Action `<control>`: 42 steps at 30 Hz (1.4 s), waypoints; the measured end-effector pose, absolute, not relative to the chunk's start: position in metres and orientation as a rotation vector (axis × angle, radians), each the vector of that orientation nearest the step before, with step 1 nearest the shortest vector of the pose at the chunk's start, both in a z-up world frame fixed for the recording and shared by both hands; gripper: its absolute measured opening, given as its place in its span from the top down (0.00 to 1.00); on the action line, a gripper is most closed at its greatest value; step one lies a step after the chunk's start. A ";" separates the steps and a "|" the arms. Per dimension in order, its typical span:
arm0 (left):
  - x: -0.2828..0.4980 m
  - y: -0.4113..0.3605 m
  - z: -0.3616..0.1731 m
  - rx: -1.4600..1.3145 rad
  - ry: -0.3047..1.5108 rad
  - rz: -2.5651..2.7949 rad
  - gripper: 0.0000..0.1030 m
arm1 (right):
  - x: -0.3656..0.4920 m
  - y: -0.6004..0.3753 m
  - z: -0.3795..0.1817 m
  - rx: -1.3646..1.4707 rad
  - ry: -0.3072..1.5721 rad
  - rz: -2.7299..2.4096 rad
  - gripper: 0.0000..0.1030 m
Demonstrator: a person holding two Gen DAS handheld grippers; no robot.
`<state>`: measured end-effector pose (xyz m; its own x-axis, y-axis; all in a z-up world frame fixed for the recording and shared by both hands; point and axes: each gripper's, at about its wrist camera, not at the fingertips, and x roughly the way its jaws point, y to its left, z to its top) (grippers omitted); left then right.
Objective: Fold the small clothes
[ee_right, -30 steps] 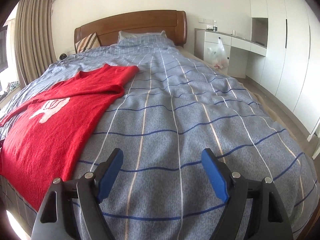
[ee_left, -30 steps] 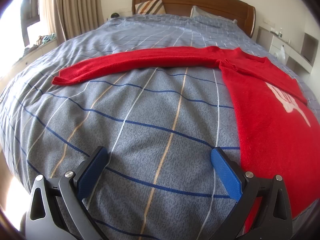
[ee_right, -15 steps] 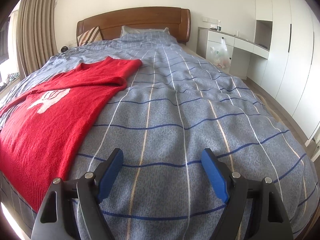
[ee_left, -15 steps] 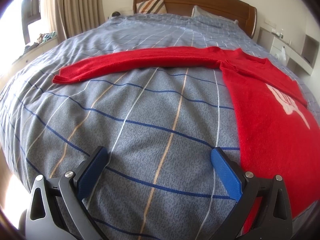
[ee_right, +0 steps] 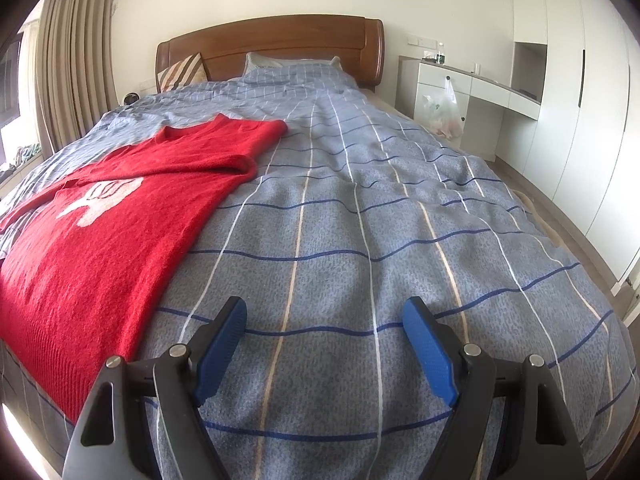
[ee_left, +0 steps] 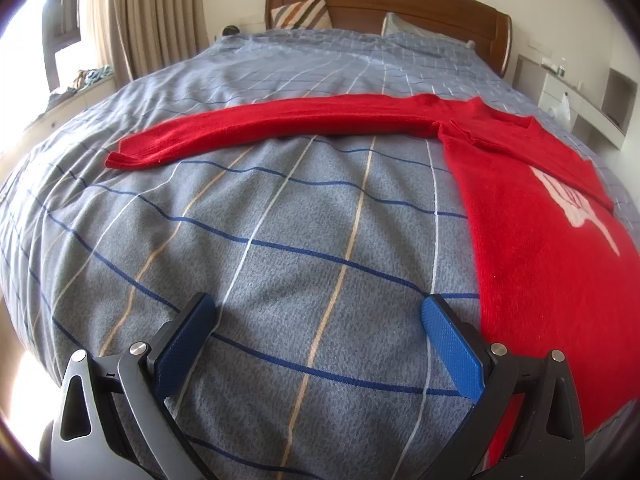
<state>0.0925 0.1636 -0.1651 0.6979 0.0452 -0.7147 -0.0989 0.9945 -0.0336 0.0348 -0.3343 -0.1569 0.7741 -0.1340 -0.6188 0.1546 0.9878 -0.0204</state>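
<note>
A red knit sweater (ee_left: 540, 240) with a white motif lies flat on the blue checked bedspread (ee_left: 280, 220). One sleeve (ee_left: 272, 124) stretches straight out to the left. The other sleeve (ee_right: 192, 166) is folded across the chest. My left gripper (ee_left: 318, 320) is open and empty, low over the bedspread just left of the sweater's side edge. My right gripper (ee_right: 324, 320) is open and empty, over bare bedspread to the right of the sweater (ee_right: 104, 232).
A wooden headboard (ee_right: 272, 44) and pillows (ee_right: 288, 65) stand at the far end. Curtains (ee_left: 148, 20) and a window sill are on the left. A white desk (ee_right: 472, 92) with a plastic bag (ee_right: 440, 112) and wardrobes (ee_right: 580, 100) stand on the right.
The right gripper has tilted up and shifted slightly, so the sweater sits lower and more to the left in its view. The left view has barely moved. Both grippers stay open.
</note>
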 end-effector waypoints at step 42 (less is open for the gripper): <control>0.226 0.379 -0.146 -0.610 1.039 0.263 0.25 | 0.036 -0.329 -0.164 0.041 0.687 -0.138 0.22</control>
<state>0.2258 0.3795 -0.1461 0.4948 -0.0779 -0.8655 -0.4797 0.8060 -0.3468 0.0358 -0.3286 -0.1639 0.7643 -0.1136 -0.6347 0.1403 0.9901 -0.0082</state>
